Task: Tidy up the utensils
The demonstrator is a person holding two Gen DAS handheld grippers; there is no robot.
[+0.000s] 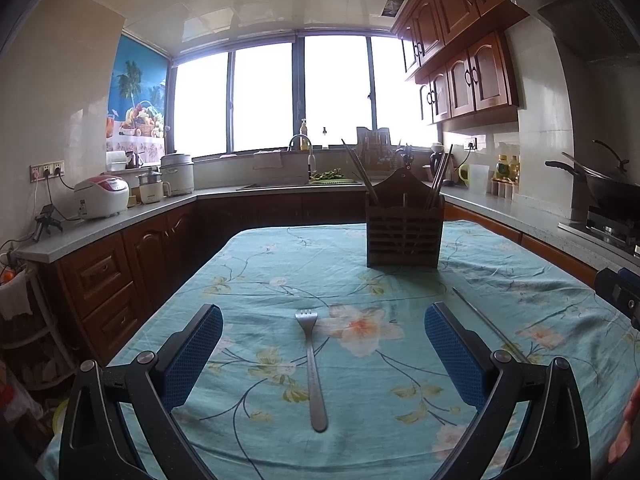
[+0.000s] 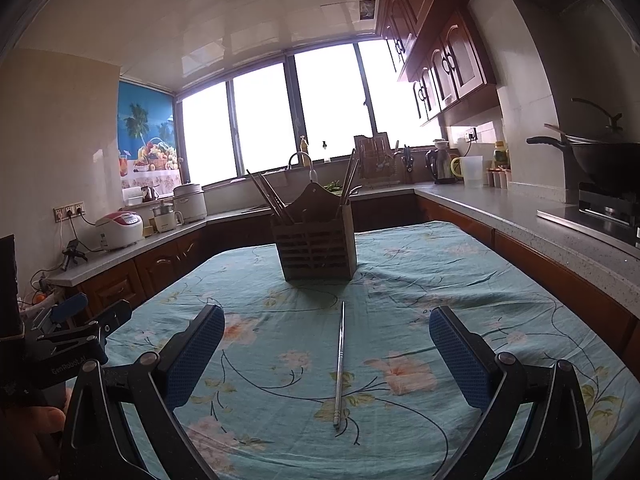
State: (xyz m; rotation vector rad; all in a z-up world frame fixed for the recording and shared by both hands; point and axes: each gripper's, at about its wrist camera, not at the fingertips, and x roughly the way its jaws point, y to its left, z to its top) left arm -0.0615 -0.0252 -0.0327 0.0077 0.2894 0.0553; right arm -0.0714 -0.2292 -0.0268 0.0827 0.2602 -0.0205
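1. Fork [image 1: 312, 368]: lies flat on the floral cloth [image 1: 280, 264], tines pointing toward the caddy [image 1: 404, 232], handle toward the viewer.
2. Metal stick [image 2: 339, 364]: a thin rod lying on the cloth to the fork's right, one end pointing toward the caddy.
3. Caddy: a slatted wooden holder standing upright farther back on the table, chopsticks [image 2: 272, 196] leaning out of it on both sides.
4. Left gripper [image 1: 324, 356]: held low and level over the near table edge, jaws spread wide with the fork between them; the blue pads [image 1: 192, 356] touch nothing.
5. Right gripper [image 2: 328, 356]: same low, forward-facing pose, jaws wide apart on either side of the stick, holding nothing.
6. Surroundings: kitchen counter [image 1: 120, 220] and a bright window [image 1: 264, 92] behind.
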